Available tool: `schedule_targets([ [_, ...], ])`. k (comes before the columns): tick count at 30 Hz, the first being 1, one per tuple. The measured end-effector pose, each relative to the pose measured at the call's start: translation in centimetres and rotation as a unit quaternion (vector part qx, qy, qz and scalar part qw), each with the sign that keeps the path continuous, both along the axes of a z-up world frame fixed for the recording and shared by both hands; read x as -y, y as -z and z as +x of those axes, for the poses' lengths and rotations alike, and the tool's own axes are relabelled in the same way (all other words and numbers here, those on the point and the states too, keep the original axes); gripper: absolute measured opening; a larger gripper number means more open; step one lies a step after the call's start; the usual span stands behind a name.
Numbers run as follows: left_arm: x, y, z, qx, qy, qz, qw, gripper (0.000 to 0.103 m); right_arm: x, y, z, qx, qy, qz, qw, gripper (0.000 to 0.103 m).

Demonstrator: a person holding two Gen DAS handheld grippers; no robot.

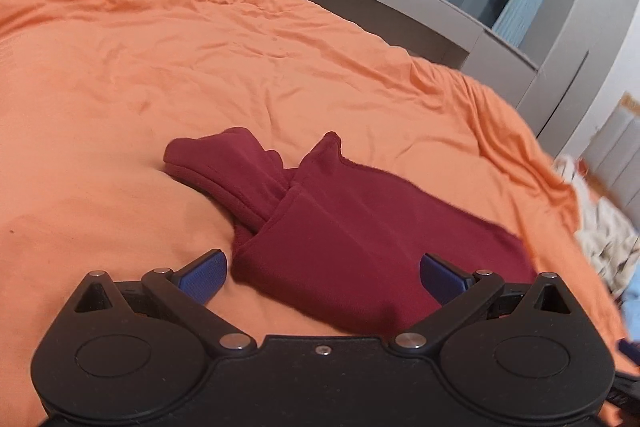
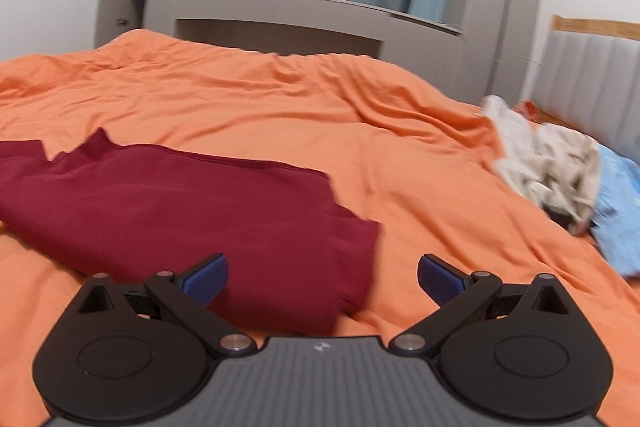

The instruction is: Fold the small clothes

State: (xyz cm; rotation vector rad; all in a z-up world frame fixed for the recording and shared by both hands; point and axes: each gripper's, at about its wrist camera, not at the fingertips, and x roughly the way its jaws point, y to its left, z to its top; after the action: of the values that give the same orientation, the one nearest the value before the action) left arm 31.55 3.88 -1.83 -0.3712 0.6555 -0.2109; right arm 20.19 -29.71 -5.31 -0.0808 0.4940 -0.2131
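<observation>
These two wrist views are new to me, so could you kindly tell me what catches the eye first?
The dark red garment stands out most, spread on the orange bed cover, with its folded sleeve end bunched at the far left in the left wrist view. Both the left claw and the right claw are open just above its near edge. A crumpled cream and blue heap of clothes lies at the right.

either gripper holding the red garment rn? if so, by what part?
Nothing held. Left gripper and right gripper are both open above the dark red garment on the orange bed cover.
</observation>
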Motion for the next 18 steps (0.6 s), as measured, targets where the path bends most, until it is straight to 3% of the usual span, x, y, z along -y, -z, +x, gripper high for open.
schedule_targets([
  [3,-0.2,0.2,0.7,-0.005,-0.008,-0.014,0.9999,0.102,-2.1,-0.1,2.3,-0.006,-0.025,-0.015,1.000,0.103],
  [9,0.2,0.5,2.1,-0.009,-0.019,0.004,0.9998,0.102,-5.1,-0.4,5.8,0.004,-0.067,-0.007,0.998,0.103],
  [18,0.1,0.7,3.7,-0.017,-0.033,-0.003,0.9993,0.099,-7.3,-0.2,8.6,0.001,-0.094,0.003,0.996,0.103],
])
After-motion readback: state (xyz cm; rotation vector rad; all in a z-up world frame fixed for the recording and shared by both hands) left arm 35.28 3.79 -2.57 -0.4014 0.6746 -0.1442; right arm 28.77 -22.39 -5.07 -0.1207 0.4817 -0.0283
